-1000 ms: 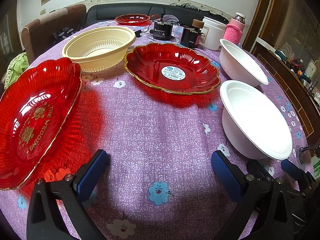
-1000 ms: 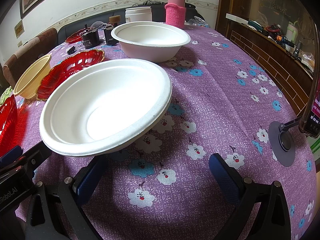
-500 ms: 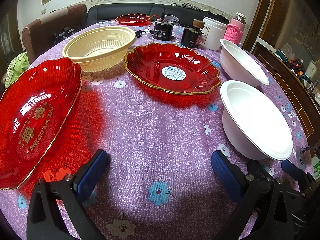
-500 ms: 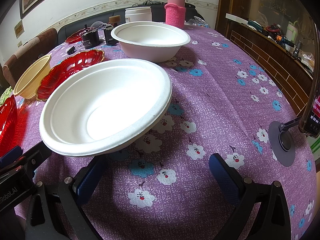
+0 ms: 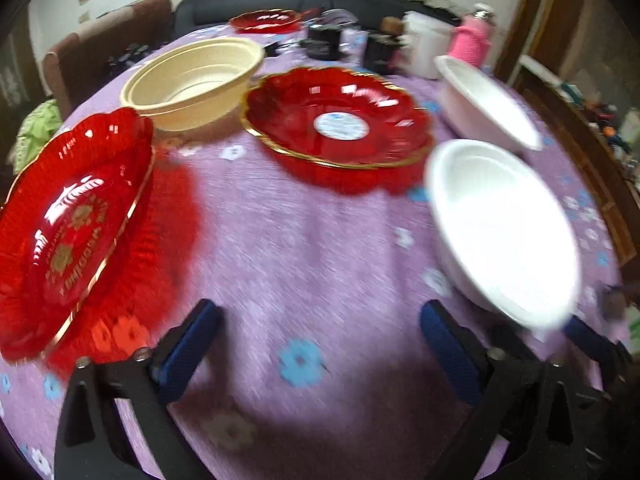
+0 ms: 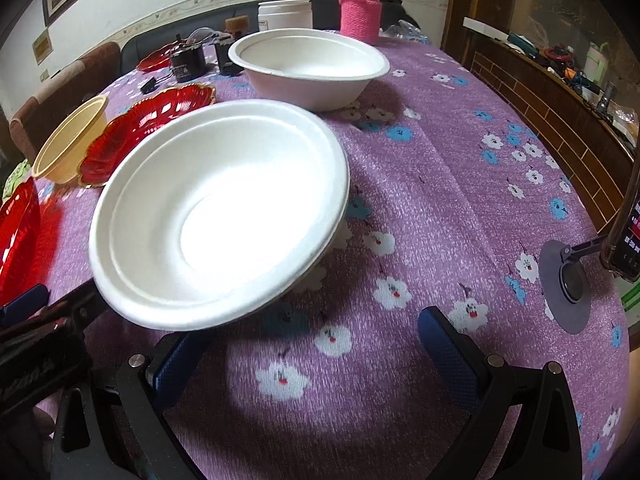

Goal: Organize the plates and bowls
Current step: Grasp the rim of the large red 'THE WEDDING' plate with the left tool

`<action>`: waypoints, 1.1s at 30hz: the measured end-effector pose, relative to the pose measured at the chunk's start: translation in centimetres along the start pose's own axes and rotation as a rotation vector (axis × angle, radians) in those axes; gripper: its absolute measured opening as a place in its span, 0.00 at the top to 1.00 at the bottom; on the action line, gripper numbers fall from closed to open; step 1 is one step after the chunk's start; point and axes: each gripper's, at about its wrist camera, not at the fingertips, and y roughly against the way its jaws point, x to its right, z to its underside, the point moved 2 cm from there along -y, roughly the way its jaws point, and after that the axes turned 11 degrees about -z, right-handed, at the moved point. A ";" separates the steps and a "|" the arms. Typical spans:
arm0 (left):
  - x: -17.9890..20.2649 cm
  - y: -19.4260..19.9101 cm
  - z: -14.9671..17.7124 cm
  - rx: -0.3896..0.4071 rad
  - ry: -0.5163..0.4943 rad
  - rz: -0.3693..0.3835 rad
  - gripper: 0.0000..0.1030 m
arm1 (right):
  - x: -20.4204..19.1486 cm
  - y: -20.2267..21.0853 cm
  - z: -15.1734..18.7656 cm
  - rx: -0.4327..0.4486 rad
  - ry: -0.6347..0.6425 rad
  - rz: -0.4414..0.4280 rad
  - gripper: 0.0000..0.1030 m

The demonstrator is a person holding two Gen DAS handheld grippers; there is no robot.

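My left gripper [image 5: 318, 346] hangs low over the purple flowered cloth, its jaws closing with only cloth between them. A big red plate [image 5: 68, 232] lies to its left, and a second red plate [image 5: 340, 120] sits farther back beside a cream bowl [image 5: 192, 80]. Two white bowls stand on the right, one near [image 5: 504, 228] and one far [image 5: 484, 100]. My right gripper [image 6: 310, 356] is open. The near white bowl [image 6: 224, 216] overhangs its left finger [image 6: 176, 364], and the pads do not press on it. The far white bowl [image 6: 308, 60] stands behind.
A pink-sleeved bottle [image 6: 360, 8], a white tub [image 6: 285, 12] and dark jars [image 6: 188, 62] crowd the table's back. A small red dish [image 5: 266, 20] lies there too. A phone stand [image 6: 568, 276] sits at the right edge, a chair [image 5: 100, 48] at back left.
The left wrist view has gone blurred and the scene has slid slightly up in it. Its two fingers stand a touch closer together. The right wrist view is almost unchanged.
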 end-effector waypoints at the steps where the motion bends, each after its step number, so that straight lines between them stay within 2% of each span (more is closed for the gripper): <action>1: 0.2 0.9 0.4 0.013 -0.012 0.021 0.10 | 0.1 0.3 0.3 0.005 0.000 -0.005 0.01; 6: -1.1 7.3 2.3 0.131 -0.031 0.100 0.10 | 0.7 4.1 1.4 0.093 -0.031 0.013 0.01; 9: -3.5 10.8 3.4 0.190 0.006 0.184 0.10 | -0.2 7.3 1.9 0.149 0.008 0.011 0.01; 14: -8.0 13.1 4.1 0.170 0.030 0.279 0.09 | -4.2 11.1 1.8 0.231 0.087 -0.038 0.01; 18: -13.3 14.3 4.4 0.213 0.071 0.226 0.09 | -9.3 12.9 0.6 0.263 0.143 -0.219 0.01; 22: -18.1 14.9 5.2 0.251 0.152 0.123 0.09 | -13.8 11.8 0.3 0.243 0.179 -0.334 0.01; 24: -19.6 14.5 4.9 0.248 0.196 0.077 0.09 | -15.6 10.7 0.5 0.213 0.195 -0.364 0.02; 26: -20.9 14.4 4.6 0.260 0.266 0.070 0.09 | -17.3 9.1 0.9 0.180 0.213 -0.396 0.06; 30: -21.7 14.6 3.8 0.297 0.259 -0.003 0.09 | -19.3 6.7 1.8 0.136 0.203 -0.450 0.19; 33: -22.8 14.8 4.0 0.312 0.294 -0.024 0.09 | -19.7 5.7 1.9 0.140 0.176 -0.477 0.19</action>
